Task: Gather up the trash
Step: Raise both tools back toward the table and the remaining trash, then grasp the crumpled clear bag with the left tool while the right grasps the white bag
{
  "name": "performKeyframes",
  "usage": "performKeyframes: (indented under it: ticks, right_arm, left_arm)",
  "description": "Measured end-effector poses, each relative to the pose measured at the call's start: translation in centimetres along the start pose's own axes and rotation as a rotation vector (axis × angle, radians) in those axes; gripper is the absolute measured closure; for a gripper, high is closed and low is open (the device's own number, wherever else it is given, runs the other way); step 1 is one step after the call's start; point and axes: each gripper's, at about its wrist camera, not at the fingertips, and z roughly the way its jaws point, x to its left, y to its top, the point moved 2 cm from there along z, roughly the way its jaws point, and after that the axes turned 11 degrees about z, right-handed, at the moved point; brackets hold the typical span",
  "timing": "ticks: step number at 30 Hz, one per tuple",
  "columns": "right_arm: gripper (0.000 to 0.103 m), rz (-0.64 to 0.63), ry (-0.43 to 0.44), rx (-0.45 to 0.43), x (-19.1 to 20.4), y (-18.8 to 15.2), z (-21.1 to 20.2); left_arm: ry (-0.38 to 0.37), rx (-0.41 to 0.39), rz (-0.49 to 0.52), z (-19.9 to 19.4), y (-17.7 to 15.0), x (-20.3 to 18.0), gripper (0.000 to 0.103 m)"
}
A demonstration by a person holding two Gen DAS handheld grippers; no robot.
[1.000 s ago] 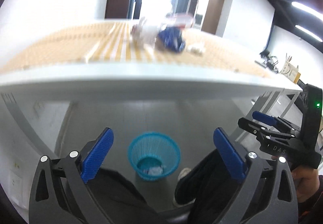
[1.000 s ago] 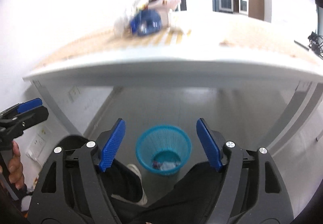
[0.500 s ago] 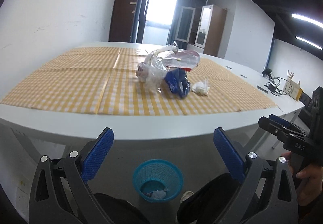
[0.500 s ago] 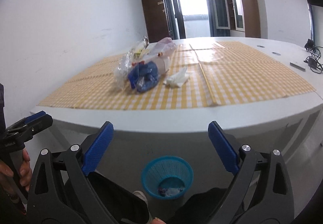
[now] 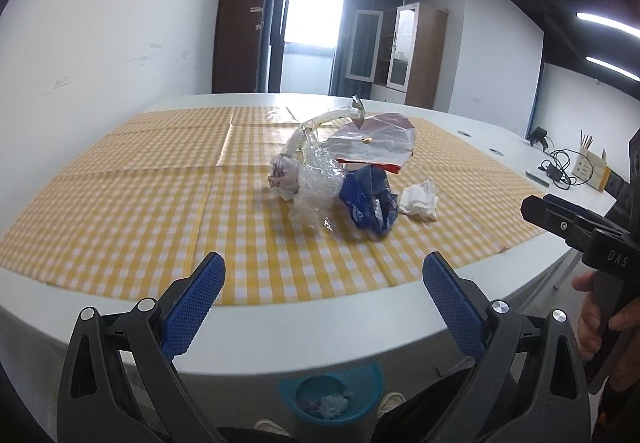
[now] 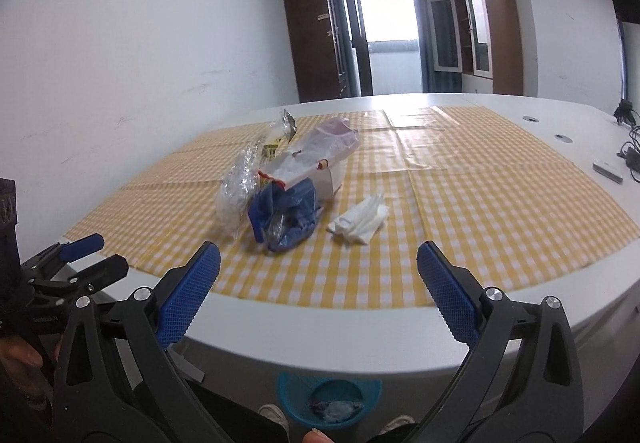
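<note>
Under the near edge of the worktop [image 5: 280,331] sits the blue bin [image 6: 329,399], and a second ago both your cameras are looking down at it from below the rim. Now both look across the yellow checked cloth [image 5: 120,203], so you have lifted both grippers from the bin up to the trash pile. Your right gripper [image 6: 318,295] has its fingers opening to their widest, with nothing between them. Your left gripper [image 5: 324,299] has its fingers spread wide as before, also empty. A few scraps lie in the bin, though I cannot make out what they are.

That reads as one drop done and the next pickup starting. What waits on the cloth is a clump of clear plastic wrap [image 5: 316,187], a crumpled blue bag [image 5: 368,203] touching it, a red and white packet [image 5: 372,147] on top, and a white tissue [image 6: 360,221] just beside the blue bag. The tissue lies apart from the heap and nearest your right gripper, so it looks the easiest single grab.
</note>
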Motion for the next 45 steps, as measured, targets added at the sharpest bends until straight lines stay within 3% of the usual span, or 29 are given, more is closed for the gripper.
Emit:
performKeyframes:
  ticks: [9,12,21,26,28,31,32,33,38,45]
  right_arm:
    - [0.009,0.060,0.017,0.055,-0.9,3.7,5.8]
    - [0.012,0.098,0.057,0.107,-1.2,4.9,8.1]
    - [0.020,0.130,0.057,0.196,-1.4,7.2,14.9]
    - [0.036,0.163,0.079,0.241,-1.4,7.7,17.6]
    - [0.045,0.173,0.083,0.256,-1.3,7.8,18.4]
    - [0.073,0.179,0.088,0.273,-1.3,7.6,19.1]
    - [0.077,0.176,0.091,0.270,-1.3,7.5,19.1]
    - [0.082,0.173,0.093,0.258,-1.4,7.5,18.8]
    - [0.091,0.140,0.086,0.190,-1.6,7.3,16.8]
    - [0.094,0.128,0.077,0.097,-2.6,7.7,13.0]
  left_arm:
    - [0.004,0.064,-0.002,5.5,2.2,1.4,0.006]
    - [-0.002,0.087,-0.020,7.4,3.0,1.9,0.006]
    - [-0.018,0.144,-0.016,12.1,4.7,2.1,0.007]
    - [-0.032,0.164,-0.017,14.2,5.3,1.7,0.008]
    - [-0.036,0.174,-0.017,14.8,5.4,1.6,0.015]
    - [-0.045,0.193,-0.020,15.7,5.4,1.4,0.042]
    - [-0.044,0.201,-0.018,15.8,5.3,1.4,0.053]
    - [-0.047,0.193,-0.020,15.7,5.2,1.3,0.054]
    - [-0.060,0.162,-0.022,14.4,5.4,0.9,0.055]
    - [-0.068,0.113,-0.010,11.3,5.2,-0.2,0.055]
